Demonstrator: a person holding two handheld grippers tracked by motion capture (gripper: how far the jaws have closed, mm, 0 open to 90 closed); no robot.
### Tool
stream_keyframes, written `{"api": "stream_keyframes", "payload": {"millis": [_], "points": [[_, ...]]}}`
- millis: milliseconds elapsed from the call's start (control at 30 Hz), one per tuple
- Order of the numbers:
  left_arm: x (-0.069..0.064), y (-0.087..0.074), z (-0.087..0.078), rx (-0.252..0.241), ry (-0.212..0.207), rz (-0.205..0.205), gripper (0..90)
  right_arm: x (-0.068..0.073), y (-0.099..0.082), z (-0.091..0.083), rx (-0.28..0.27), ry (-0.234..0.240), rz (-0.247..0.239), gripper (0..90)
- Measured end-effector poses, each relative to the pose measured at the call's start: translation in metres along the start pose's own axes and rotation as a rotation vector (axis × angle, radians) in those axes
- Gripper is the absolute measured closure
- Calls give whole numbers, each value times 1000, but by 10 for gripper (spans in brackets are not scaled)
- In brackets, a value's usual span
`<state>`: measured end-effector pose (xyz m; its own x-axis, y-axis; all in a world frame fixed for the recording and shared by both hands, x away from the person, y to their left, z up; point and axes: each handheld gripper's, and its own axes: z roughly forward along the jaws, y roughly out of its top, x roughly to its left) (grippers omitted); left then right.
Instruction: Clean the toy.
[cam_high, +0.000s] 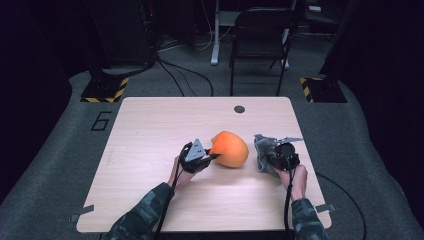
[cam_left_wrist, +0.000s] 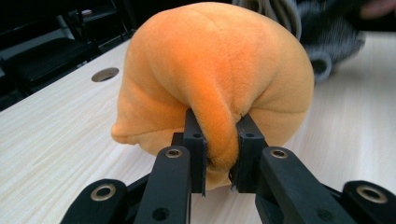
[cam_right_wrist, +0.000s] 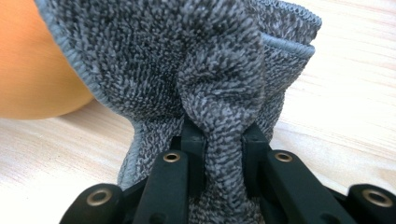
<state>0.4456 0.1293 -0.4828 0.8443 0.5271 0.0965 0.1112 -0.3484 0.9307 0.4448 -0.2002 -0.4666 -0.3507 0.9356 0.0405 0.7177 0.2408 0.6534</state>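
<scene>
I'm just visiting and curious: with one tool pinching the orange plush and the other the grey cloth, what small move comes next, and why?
Probably bring the grey cloth over to the orange plush. Both tools already grip: the left tool pinches a plush fold, the right tool a cloth fold, with a small gap between them.

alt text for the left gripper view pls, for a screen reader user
The left gripper pinches a fold of an orange plush toy between its two black jaws. The toy rests on a pale wooden table, with a grey cloth just behind it.
</scene>
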Motion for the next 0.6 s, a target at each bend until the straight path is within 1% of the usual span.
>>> {"api": "stream_keyframes", "payload": {"millis": [33,67,100,133,167,200,233,267,333,367,400,433,467,500,533,567,600], "points": [[0,4,-2,-4,0,-24,792,0,0,-1,0,-5,13,768],[-1,8,-4,-8,-15,-56,791,-2,0,-2,-1,-3,15,768],[-1,12,-6,-9,-21,-85,791,-3,0,-3,-8,-5,9,768],[-1,14,-7,-9,-18,-100,790,-4,0,-4,-11,-7,16,768],[-1,17,-9,3,-33,-132,790,-5,0,-5,-11,-8,18,768],[-2,20,-10,8,-38,-179,789,-5,0,-6,-15,-8,16,768],[-2,21,-11,15,-43,-207,788,-5,-1,-7,-16,-8,24,768],[-3,23,-13,26,-50,-253,788,-5,-1,-8,-11,-9,27,768],[-4,25,-16,50,-54,-295,786,-5,-1,-10,-18,-12,23,768],[-4,26,-17,65,-53,-317,786,-4,-1,-12,-13,-12,27,768],[-5,26,-18,78,-60,-345,785,-3,-1,-13,-17,-11,25,768],[-4,25,-19,89,-63,-361,785,-3,-1,-14,-21,-8,13,768],[-5,24,-20,101,-61,-382,785,-2,-2,-15,-21,-10,13,768],[-5,22,-21,109,-71,-412,784,-1,-2,-16,-19,-10,12,768],[-6,20,-21,121,-75,-425,783,0,-2,-18,-20,-7,8,768],[-7,18,-20,132,-70,-428,782,1,-2,-19,-23,-6,2,768],[-7,15,-18,141,-72,-446,780,3,-2,-21,-23,-4,-1,768]]}}
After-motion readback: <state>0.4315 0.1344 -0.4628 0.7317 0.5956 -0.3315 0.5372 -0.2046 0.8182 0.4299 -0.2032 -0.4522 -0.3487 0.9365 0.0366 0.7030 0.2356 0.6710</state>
